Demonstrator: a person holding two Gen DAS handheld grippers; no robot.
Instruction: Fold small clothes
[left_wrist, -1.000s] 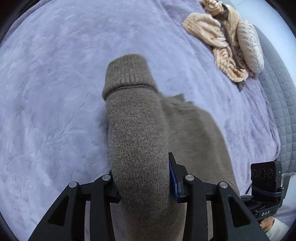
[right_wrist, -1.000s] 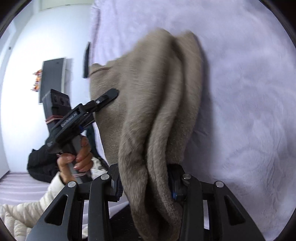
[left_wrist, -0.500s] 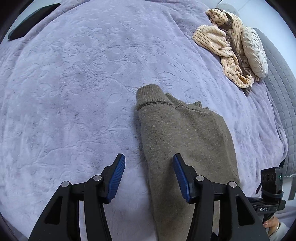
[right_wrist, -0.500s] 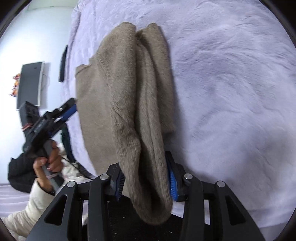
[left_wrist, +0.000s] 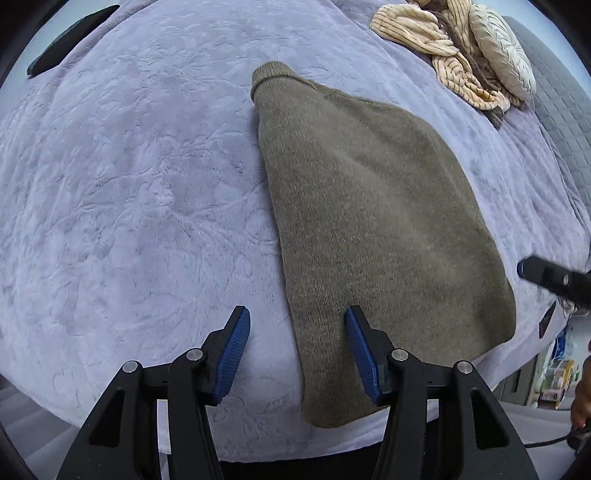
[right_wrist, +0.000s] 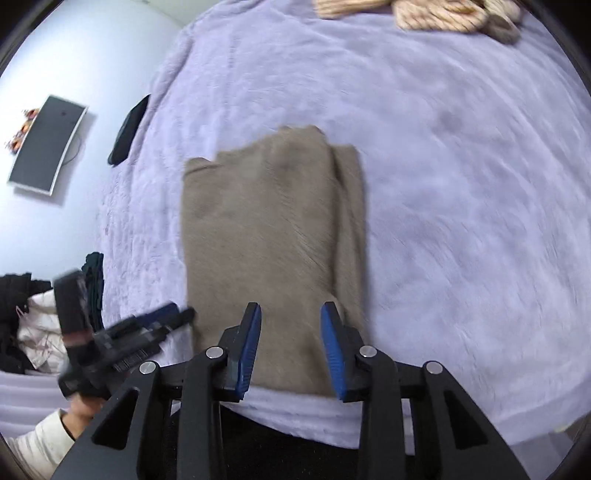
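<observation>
A brown knit sweater (left_wrist: 373, 221) lies folded on the lilac blanket (left_wrist: 129, 203), its ribbed cuff pointing to the far side. It also shows in the right wrist view (right_wrist: 266, 229) as a long folded rectangle. My left gripper (left_wrist: 297, 332) is open and empty above the sweater's near left edge. My right gripper (right_wrist: 291, 328) is open and empty above the sweater's near end. The right gripper's finger tip shows at the right edge of the left wrist view (left_wrist: 546, 277). The left gripper shows blurred at the lower left of the right wrist view (right_wrist: 122, 339).
A heap of cream striped clothes (left_wrist: 454, 48) lies at the far right of the bed, beside a grey quilted headboard (left_wrist: 561, 92). A dark flat object (left_wrist: 70, 40) lies at the far left edge. A monitor (right_wrist: 46, 147) hangs on the wall.
Both grippers have let go of the sweater and opened, the left first, then the right. The sweater now lies flat on the blanket. Both grippers have drawn back toward the near edge.
</observation>
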